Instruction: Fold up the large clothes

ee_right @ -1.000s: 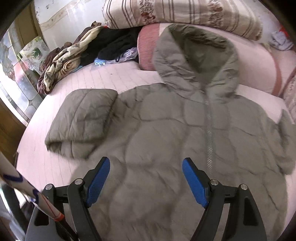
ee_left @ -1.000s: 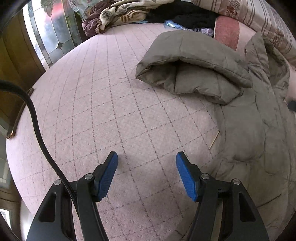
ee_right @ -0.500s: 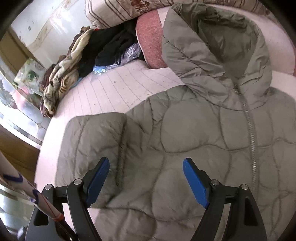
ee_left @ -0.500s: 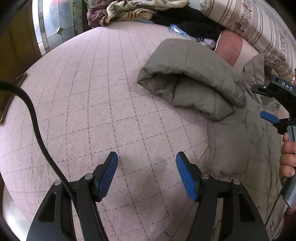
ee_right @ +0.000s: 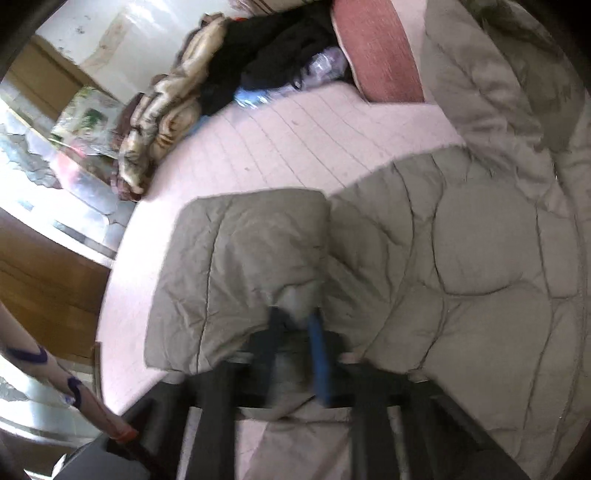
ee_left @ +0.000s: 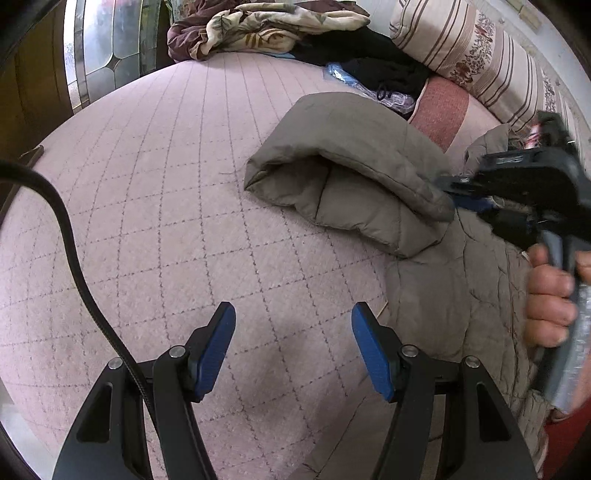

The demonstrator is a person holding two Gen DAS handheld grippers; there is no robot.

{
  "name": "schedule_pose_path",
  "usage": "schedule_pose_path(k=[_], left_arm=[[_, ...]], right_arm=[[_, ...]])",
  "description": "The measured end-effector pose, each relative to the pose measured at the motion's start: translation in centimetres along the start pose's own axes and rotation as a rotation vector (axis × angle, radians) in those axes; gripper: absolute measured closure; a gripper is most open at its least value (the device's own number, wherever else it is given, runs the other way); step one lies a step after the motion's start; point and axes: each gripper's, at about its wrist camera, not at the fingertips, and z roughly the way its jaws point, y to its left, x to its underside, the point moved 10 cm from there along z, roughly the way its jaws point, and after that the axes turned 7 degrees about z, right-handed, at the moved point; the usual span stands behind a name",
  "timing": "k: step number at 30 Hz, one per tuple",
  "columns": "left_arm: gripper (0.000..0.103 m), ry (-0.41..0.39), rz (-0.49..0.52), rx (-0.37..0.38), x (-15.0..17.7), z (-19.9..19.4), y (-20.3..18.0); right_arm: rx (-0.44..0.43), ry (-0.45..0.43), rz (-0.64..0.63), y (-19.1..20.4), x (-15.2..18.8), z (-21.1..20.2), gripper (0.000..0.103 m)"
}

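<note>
- Left gripper [ee_left: 293, 341], bottom centre of its view, jaws apart over bare bedspread [ee_left: 155, 206].
- Jacket [ee_right: 461, 258] lies right of centre, sleeve [ee_left: 354, 173] folded.
- Right gripper [ee_right: 295, 325] has just closed, pinching the sleeve's edge.

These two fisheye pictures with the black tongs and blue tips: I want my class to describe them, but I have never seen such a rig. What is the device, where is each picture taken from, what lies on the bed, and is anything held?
There is no robot here. A person holds a hand-operated two-finger gripper in each hand, each with a camera looking along its fingers.

The left wrist view shows the left gripper, open and empty above the pink quilted bedspread. At its right edge you see the person's hand working the other tool.

The right wrist view shows the right gripper. Its jaws have just been closing and now pinch the folded-over sleeve of a grey-green padded jacket spread on the bed.

Behind lie a striped pillow and a heap of other clothes.
</note>
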Motion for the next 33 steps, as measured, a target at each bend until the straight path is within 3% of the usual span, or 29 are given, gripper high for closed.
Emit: schedule_pose_path(k=[6,10,19,22,26,33], left_arm=[[0.039,-0.031,0.008,0.006,-0.6,-0.7,-0.4],[0.039,-0.052,0.018,0.004,-0.7,-1.3,-0.4],[0.039,-0.047,-0.001,0.003,-0.7,-1.4,0.0],[0.039,-0.043,0.029,-0.005,-0.7,-1.1,-0.8],[0.039,-0.026,0.074,-0.015,-0.2,-0.5,-1.9],[0.039,0.002,0.123,-0.045,0.1,0.7,-2.9]], right_arm=[[0.056,-0.113,-0.068,-0.3,-1.1,-6.8,0.096],[0.153,-0.183,-0.077,-3.8,-1.4,-11.9,0.096],[0.548,-0.276,0.055,-21.5,-1.5,-22.0,0.098],[0.634,-0.249,0.133,-26.8,-0.9,-22.5,0.098],[0.654,-0.207,0.227,-31.5,0.4,-21.2,0.098],[0.683,-0.157,0.253,-33.7,0.6,-17.6,0.096]])
